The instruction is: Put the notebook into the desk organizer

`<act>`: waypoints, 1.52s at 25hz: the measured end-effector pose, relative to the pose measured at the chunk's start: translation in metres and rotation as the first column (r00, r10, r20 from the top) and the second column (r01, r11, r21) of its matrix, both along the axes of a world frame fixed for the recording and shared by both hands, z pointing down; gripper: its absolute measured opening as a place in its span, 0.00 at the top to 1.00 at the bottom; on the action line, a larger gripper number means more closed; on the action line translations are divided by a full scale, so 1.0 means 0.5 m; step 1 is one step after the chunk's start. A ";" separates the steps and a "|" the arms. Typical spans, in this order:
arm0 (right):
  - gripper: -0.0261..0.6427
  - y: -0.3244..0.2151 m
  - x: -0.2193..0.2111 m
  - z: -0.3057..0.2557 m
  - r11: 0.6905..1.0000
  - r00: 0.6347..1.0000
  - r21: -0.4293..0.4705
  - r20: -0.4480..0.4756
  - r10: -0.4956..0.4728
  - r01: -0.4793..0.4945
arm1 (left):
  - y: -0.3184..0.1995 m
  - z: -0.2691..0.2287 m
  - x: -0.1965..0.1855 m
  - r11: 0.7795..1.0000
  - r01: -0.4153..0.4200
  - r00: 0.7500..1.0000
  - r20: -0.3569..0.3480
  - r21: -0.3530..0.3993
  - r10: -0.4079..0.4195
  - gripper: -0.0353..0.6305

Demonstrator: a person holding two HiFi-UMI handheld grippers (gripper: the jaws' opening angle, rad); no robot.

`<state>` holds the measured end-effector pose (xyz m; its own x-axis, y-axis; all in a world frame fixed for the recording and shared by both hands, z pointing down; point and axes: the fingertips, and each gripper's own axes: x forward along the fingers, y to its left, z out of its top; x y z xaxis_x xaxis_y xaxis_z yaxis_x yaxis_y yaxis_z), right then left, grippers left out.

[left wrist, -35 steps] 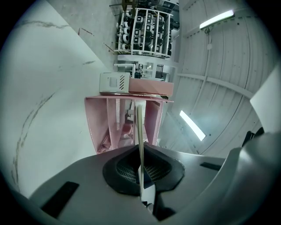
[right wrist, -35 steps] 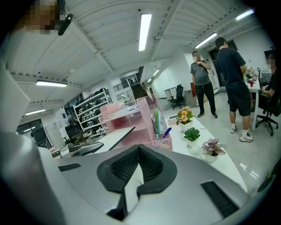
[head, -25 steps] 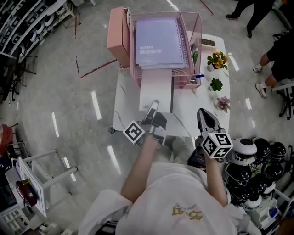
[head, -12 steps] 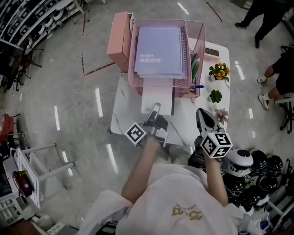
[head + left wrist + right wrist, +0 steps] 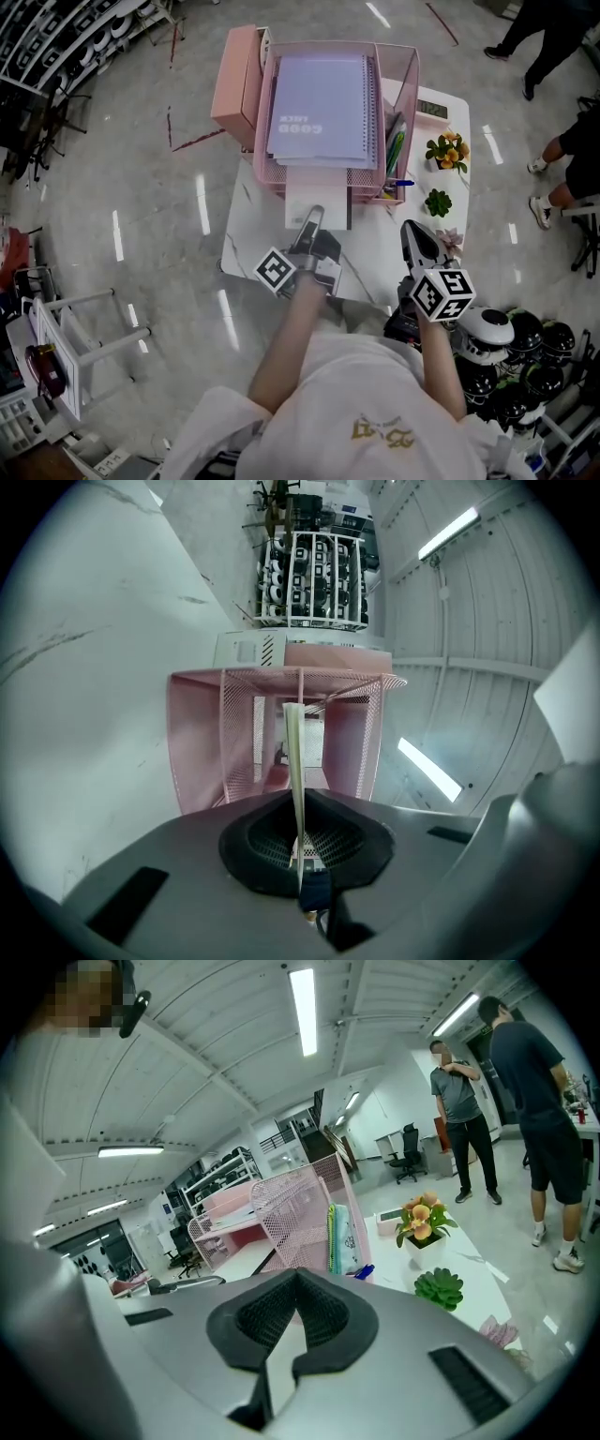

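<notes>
A pink mesh desk organizer (image 5: 262, 122) stands at the far end of the small white table (image 5: 253, 234), with a lavender spiral notebook (image 5: 319, 94) lying on its top tray. My left gripper (image 5: 314, 219) is shut on the near edge of a white notebook (image 5: 317, 195), whose far end reaches under that top tray. In the left gripper view the notebook (image 5: 295, 761) runs edge-on from the left gripper (image 5: 300, 850) into the organizer (image 5: 197, 747). My right gripper (image 5: 413, 232) hovers over the table's right front, shut and holding nothing. Seen from the right gripper (image 5: 281, 1340), the organizer (image 5: 291, 1208) is ahead.
A pink box (image 5: 234, 84) stands against the organizer's left side. Pens and folders (image 5: 396, 141) fill its right compartment. Potted flowers (image 5: 444, 150), a succulent (image 5: 437, 202) and a pale plant (image 5: 454, 236) line the table's right edge. People (image 5: 464, 1101) stand behind; helmets (image 5: 511, 361) lie at the right.
A little less of the white notebook shows in front of the organizer than a second ago. The right gripper has stayed where it was.
</notes>
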<state>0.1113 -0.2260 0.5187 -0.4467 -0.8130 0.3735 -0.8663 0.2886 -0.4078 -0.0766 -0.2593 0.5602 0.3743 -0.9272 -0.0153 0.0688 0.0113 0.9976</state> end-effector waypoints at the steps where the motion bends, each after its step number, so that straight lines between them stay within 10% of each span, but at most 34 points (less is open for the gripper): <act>1: 0.94 -0.003 0.001 0.001 1.000 1.000 -0.001 0.002 -0.002 0.002 | -0.003 0.002 -0.001 1.000 0.005 1.000 0.002 -0.002 -0.005 0.91; 19: 0.94 -0.035 -0.005 0.005 1.000 1.000 -0.007 0.025 -0.013 0.013 | -0.060 0.021 -0.002 0.998 -0.036 0.998 0.051 -0.059 0.039 0.86; 38: 0.94 -0.018 -0.005 -0.017 1.000 1.000 0.031 0.025 -0.007 0.007 | -0.039 0.037 0.008 0.993 -0.074 0.984 0.155 -0.091 0.087 0.47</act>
